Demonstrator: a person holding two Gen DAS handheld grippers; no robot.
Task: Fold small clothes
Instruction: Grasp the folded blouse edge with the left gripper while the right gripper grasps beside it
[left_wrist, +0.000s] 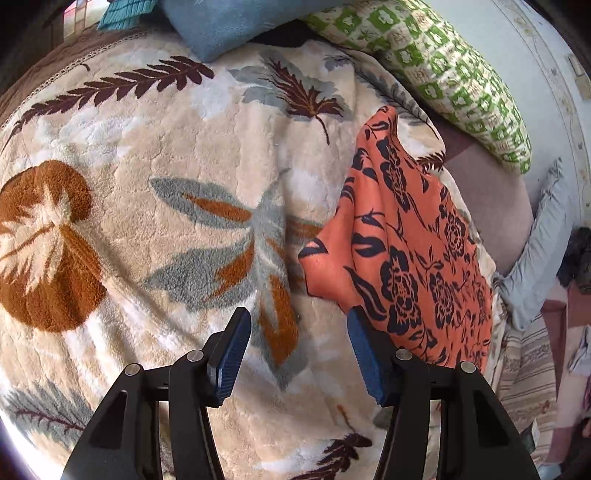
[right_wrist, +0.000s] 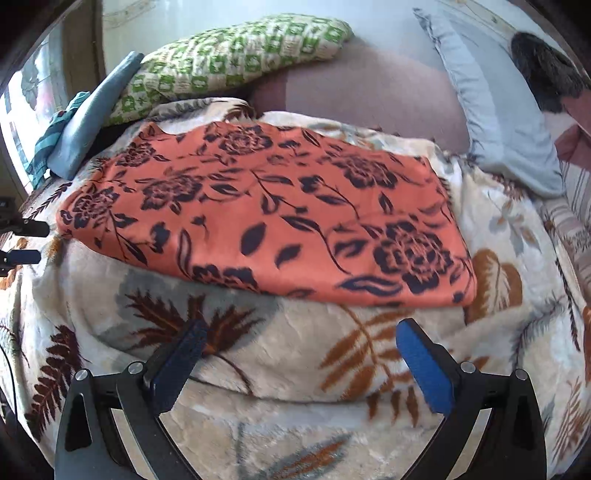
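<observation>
On the bed (right_wrist: 258, 369), the orange cloth (right_wrist: 266, 214) lies crosswise just beyond the right gripper (right_wrist: 299, 350); both grippers' fingers are apart, empty, left gripper (left_wrist: 299, 354) beside its edge.

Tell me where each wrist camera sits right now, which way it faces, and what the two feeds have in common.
Left wrist: on the left gripper, angled down at the leaf-print blanket; open blue-padded fingers show, orange floral garment at right.
Right wrist: on the right gripper, angled down toward the garment; wide-open fingers show, left gripper's tips at the frame's left edge.
Shared: garment, blanket, green patterned pillow.
</observation>
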